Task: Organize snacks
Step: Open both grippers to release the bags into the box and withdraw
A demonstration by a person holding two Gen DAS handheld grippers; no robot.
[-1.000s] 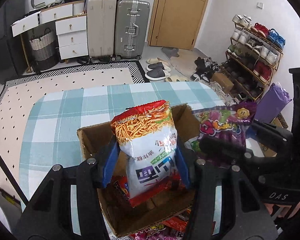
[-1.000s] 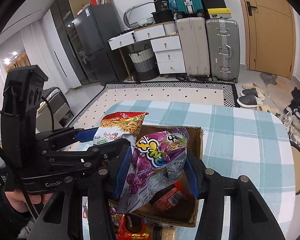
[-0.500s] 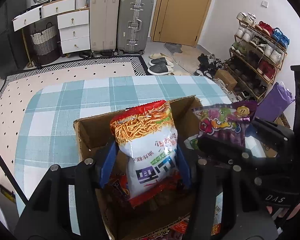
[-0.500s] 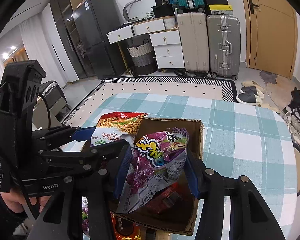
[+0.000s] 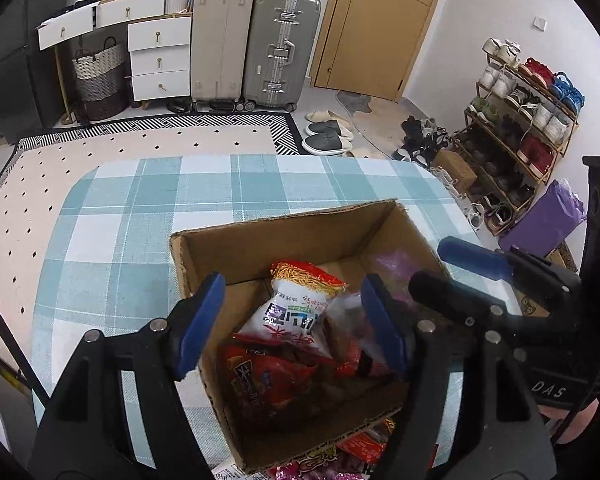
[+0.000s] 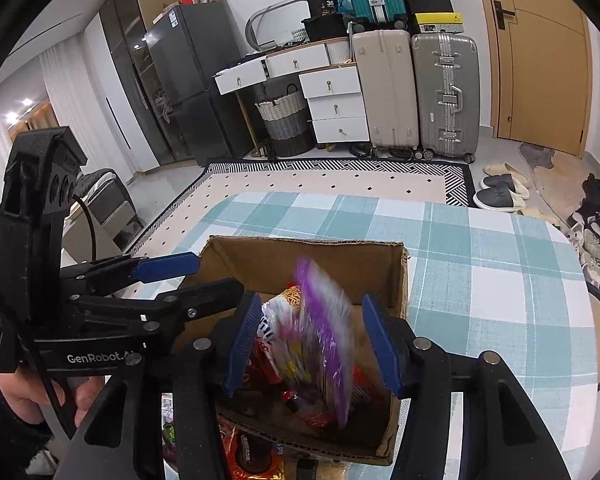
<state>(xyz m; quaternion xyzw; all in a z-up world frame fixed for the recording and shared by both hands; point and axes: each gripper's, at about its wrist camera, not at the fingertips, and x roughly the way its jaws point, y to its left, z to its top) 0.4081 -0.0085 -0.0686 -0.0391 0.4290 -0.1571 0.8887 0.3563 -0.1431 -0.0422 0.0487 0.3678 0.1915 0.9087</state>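
Note:
An open cardboard box [image 5: 284,222] stands on the checked tablecloth. My left gripper [image 5: 292,326] hovers over it, jaws opening wide, pads touching nothing. The white and red noodle snack bag [image 5: 296,306] lies below them in the box on a red packet [image 5: 268,378]. My right gripper [image 6: 310,344] is over the same box [image 6: 300,250], jaws opening. A blurred purple candy bag [image 6: 326,332] drops between its blue pads, which do not press on it. Each gripper shows in the other's view: the right gripper [image 5: 432,266] on the right, the left gripper [image 6: 196,278] on the left.
More snack packets lie on the table in front of the box [image 5: 352,452] [image 6: 252,456]. The checked table [image 5: 120,240] extends left and beyond the box. A hand [image 6: 20,396] holds the left gripper. Suitcases, drawers and a shoe rack stand on the floor beyond.
Both grippers opened and let go of their bags. The noodle bag fell from the left jaws into the box; the purple bag is dropping out of the right jaws.

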